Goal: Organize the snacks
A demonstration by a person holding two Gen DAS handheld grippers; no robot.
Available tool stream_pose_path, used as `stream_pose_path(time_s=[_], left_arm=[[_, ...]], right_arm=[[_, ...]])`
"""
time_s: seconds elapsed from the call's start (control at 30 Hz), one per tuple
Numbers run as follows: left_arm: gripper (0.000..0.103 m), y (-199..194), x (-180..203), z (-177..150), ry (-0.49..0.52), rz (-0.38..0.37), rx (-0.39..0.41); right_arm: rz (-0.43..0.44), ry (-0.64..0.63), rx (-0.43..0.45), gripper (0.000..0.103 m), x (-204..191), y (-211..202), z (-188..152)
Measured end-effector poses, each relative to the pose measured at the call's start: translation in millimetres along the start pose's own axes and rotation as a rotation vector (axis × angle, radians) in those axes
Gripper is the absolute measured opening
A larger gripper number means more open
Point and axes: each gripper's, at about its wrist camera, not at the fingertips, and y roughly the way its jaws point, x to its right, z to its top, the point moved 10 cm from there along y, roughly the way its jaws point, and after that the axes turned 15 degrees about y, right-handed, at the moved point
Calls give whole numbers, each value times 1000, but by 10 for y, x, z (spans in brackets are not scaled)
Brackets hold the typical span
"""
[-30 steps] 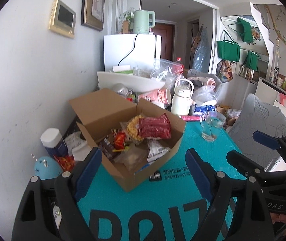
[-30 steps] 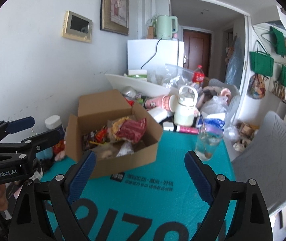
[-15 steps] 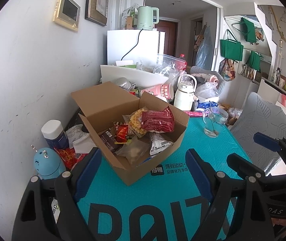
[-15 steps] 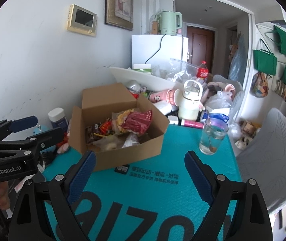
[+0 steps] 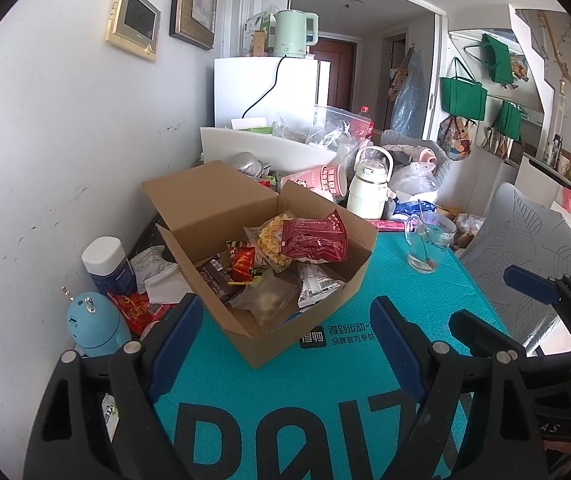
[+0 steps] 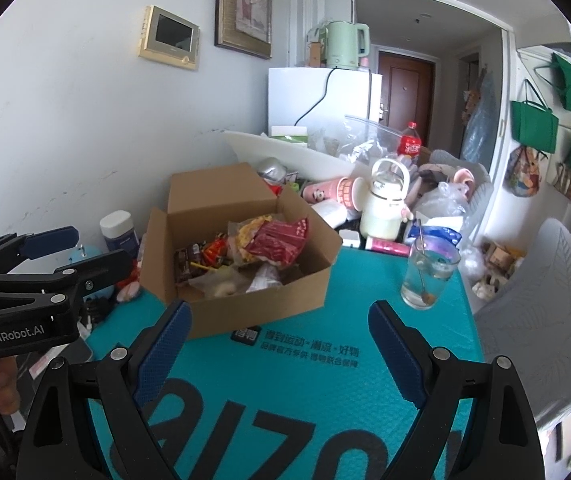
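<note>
An open cardboard box (image 5: 325, 320) (image 6: 261, 300) sits on a teal mat (image 5: 325, 400). It is piled with snack packets. A red bag (image 5: 313, 240) (image 6: 277, 242) lies on top, over a yellow snack bag (image 5: 271, 240). My left gripper (image 5: 283, 312) hovers just in front of the box, open and empty. It also shows at the left edge of the right wrist view as the left gripper (image 6: 97, 246). My right gripper (image 6: 279, 312) is open and empty too, short of the box's near wall. In the left wrist view the right gripper (image 5: 485, 296) stands to the right.
A glass with a spoon (image 5: 425, 248) (image 6: 425, 276) stands right of the box. Behind it are a white jug (image 5: 367, 188) and a heap of clutter. A white-lidded jar (image 5: 109, 268) and a light blue gadget (image 5: 93, 324) sit by the left wall. A grey chair (image 5: 525, 248) is at the right.
The right wrist view has drifted slightly, with the box now a little further right in it. Both grippers stay equally wide open, and nothing in the box has moved.
</note>
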Motion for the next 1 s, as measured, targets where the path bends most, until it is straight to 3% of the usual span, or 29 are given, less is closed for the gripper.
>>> stream_pose_path(time_s=[1.0], left_arm=[[85,70,42,-23,14,-8,-25]], right_arm=[[-28,14,-4,91,125,-15,-50]])
